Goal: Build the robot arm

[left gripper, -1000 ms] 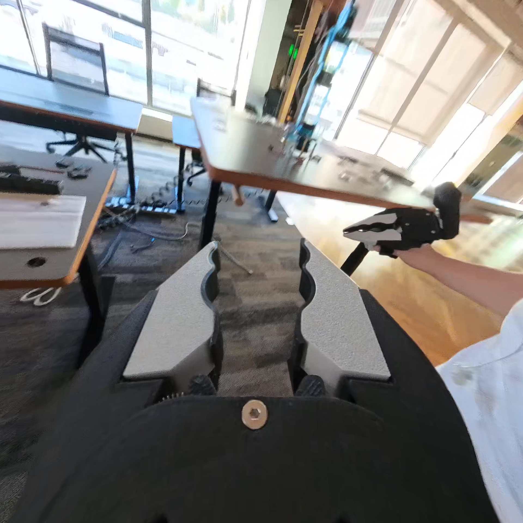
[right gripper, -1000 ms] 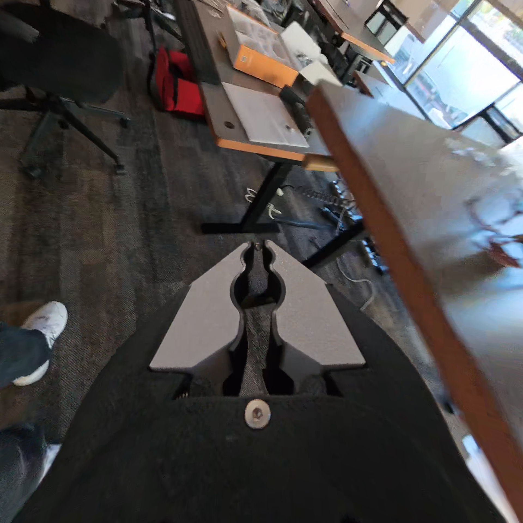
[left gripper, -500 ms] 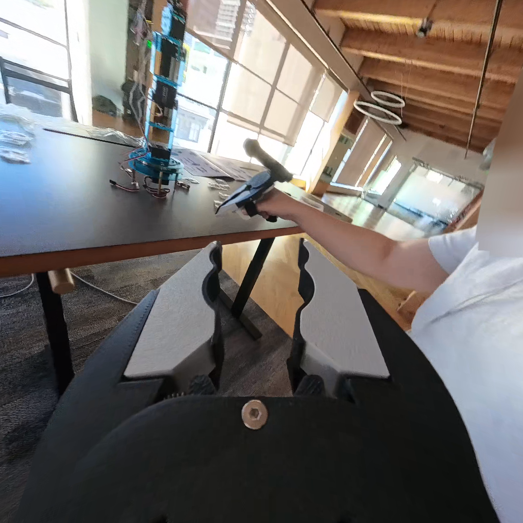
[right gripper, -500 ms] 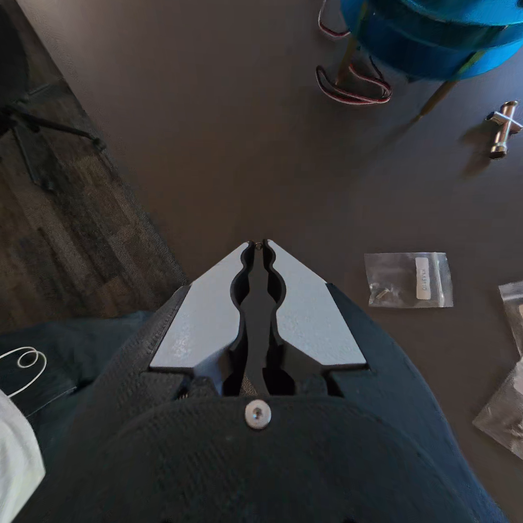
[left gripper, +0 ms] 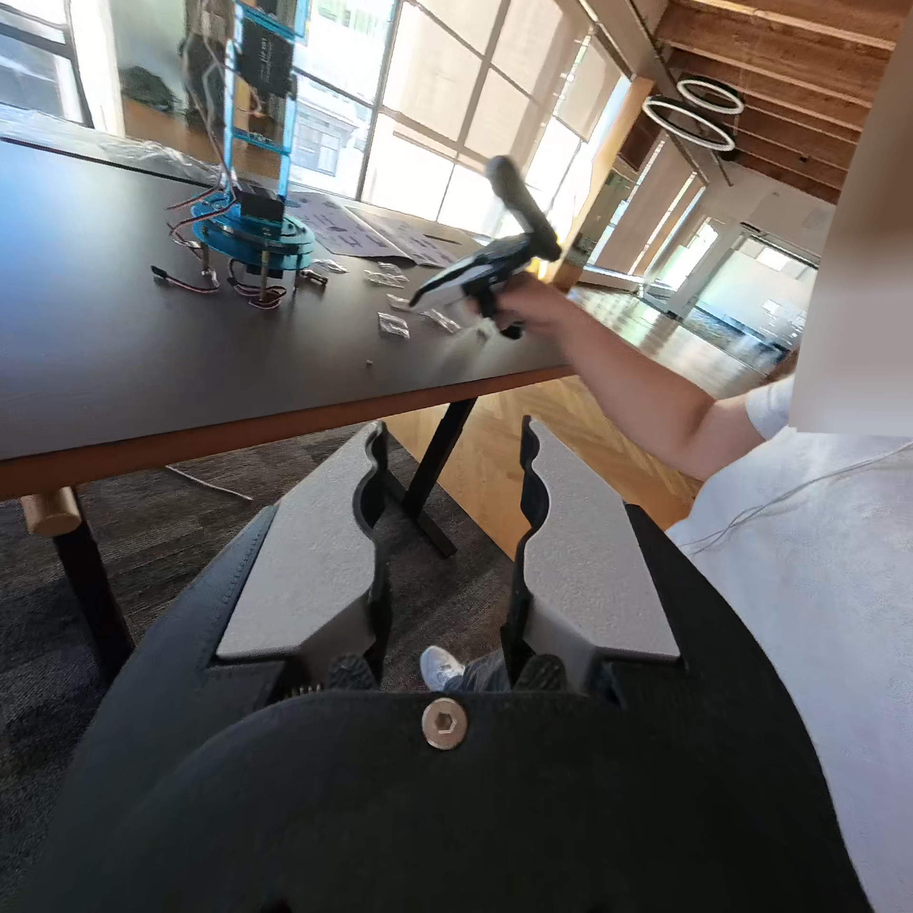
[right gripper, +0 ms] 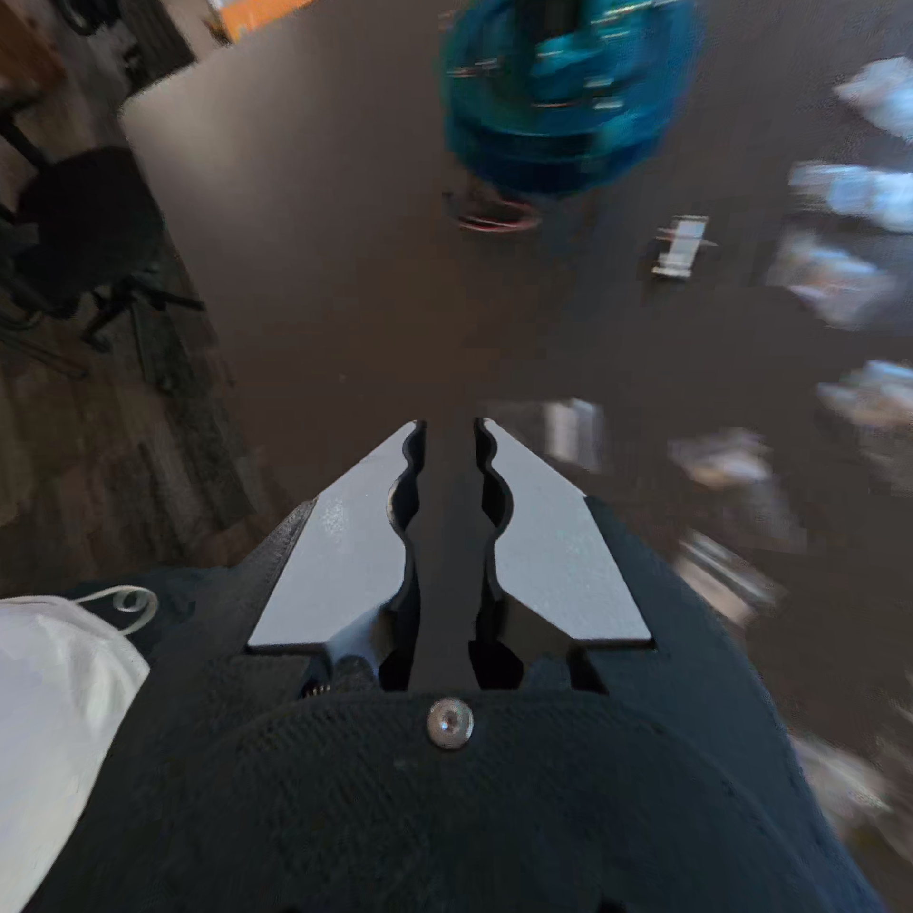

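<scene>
My left gripper (left gripper: 452, 430) is open and empty, held below the front edge of a dark table (left gripper: 148, 346), over the carpet. My right gripper (right gripper: 449, 425) is open by a narrow gap and empty, above the same table (right gripper: 321, 222); it also shows in the left wrist view (left gripper: 420, 299), hovering over several small clear bags (left gripper: 394, 326). A blue round-based electronics tower with loose wires (left gripper: 254, 232) stands on the table; in the blurred right wrist view it (right gripper: 558, 99) lies ahead of the right gripper. Small bags (right gripper: 573, 435) lie just right of the right fingertips.
A printed sheet (left gripper: 365, 232) lies behind the bags. A tiny screw (left gripper: 369, 363) sits near the table's front edge. Table legs (left gripper: 435, 474) stand under it, on carpet and wood floor. An office chair (right gripper: 89, 237) stands left of the table. My white shirt (left gripper: 815, 568) fills the right. Some 35 cm of space lies between my two pairs of fingers.
The right gripper has opened from shut to a narrow gap and is moving fast over the table, so its view is blurred. The left gripper stays open and has swung slightly, with the table nearer.
</scene>
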Demonstrator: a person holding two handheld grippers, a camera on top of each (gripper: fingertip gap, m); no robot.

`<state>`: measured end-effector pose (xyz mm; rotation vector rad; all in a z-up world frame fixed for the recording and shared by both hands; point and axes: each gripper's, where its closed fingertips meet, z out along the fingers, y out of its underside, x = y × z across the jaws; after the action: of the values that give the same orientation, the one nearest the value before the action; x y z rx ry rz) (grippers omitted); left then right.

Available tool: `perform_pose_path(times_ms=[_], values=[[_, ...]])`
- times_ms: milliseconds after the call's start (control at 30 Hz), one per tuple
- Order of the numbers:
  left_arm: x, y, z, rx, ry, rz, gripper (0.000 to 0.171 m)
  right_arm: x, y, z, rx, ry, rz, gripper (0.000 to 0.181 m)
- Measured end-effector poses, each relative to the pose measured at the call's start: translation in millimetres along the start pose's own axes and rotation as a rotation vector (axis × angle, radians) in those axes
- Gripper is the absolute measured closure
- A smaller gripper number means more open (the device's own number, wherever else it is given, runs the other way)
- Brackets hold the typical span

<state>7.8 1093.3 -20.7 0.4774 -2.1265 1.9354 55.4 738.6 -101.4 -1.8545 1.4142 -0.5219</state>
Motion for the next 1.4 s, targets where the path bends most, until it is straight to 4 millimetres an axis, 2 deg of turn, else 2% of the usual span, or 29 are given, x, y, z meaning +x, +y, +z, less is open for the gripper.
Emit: perform_pose_path(times_ms=[33,67,167,200,267,300,367,467,533,567,600,667,800,867,1000,1100,1167,1233,1333,1400], values=[[2.1,-0.2,2.9,0.008,-0.029,0.0,0.119,32.9,6.3,-28.6,-0.014,0.076,-0.026,0.159],[3.8,0.4,5.7,0.014,-0.067,0.004,0.119,74.5,15.7,-59.0,-0.05,0.18,-0.058,0.156],[8.0,9.5,17.6,0.026,-0.19,-0.008,0.119,212.2,53.8,-143.9,-0.245,0.448,-0.121,0.148],[11.2,13.3,24.1,0.038,-0.225,-0.021,0.12,249.9,66.4,-163.5,-0.305,0.474,-0.111,0.146],[21.9,19.2,41.2,0.075,-0.289,-0.043,0.12,304.7,87.6,-185.7,-0.378,0.442,-0.056,0.146],[29.3,21.7,51.8,0.097,-0.314,-0.045,0.12,323.7,95.2,-189.3,-0.394,0.41,-0.041,0.145],[44.5,25.6,76.8,0.134,-0.351,-0.052,0.12,345.7,111.2,-186.3,-0.411,0.332,-0.015,0.145],[73.4,26.5,120.5,0.152,-0.335,-0.087,0.121,379.4,148.3,-183.7,-0.535,0.33,-0.069,0.146],[91.7,24.6,146.7,0.135,-0.326,-0.082,0.121,391.2,166.5,-177.1,-0.574,0.284,-0.076,0.145],[100.3,24.0,158.9,0.12,-0.316,-0.076,0.12,390.7,170.4,-174.1,-0.576,0.236,-0.062,0.149],[107.4,23.8,170.3,0.102,-0.308,-0.068,0.12,392.9,165.7,-173.0,-0.537,0.223,-0.04,0.15],[116.3,24.8,190.5,0.064,-0.302,-0.056,0.12,392.4,170.1,-174.0,-0.555,0.183,-0.034,0.163],[131.7,18.6,227.3,0.044,-0.251,-0.032,0.12,385.4,170.8,-180.4,-0.603,0.147,-0.138,0.164],[139.2,14.0,245.6,0.052,-0.218,-0.007,0.121,377.6,153.0,-190.8,-0.551,0.179,-0.225,0.165],[146.3,10.7,281.7,0.074,-0.153,0.038,0.121,339.8,81.1,-230.1,-0.292,0.271,-0.404,0.165],[151.0,8.5,310.6,0.102,-0.05,0.03,0.123,293.4,13.1,-261.9,-0.006,0.297,-0.517,0.166],[151.1,5.8,330.8,0.111,0.0,0.038,0.123,247.2,-28.2,-277.7,0.205,0.227,-0.554,0.166],[152.9,2.3,352.1,0.106,0.043,0.052,0.122,192.3,-63.7,-290.8,0.418,0.094,-0.561,0.166],[166.0,-13.2,377.2,0.163,0.158,-0.008,0.121,109.3,-97.3,-302.3,0.659,-0.216,-0.505,0.166],[183.0,-30.2,383.6,0.27,0.316,-0.159,0.121,64.7,-110.3,-307.2,0.772,-0.428,-0.442,0.166]])
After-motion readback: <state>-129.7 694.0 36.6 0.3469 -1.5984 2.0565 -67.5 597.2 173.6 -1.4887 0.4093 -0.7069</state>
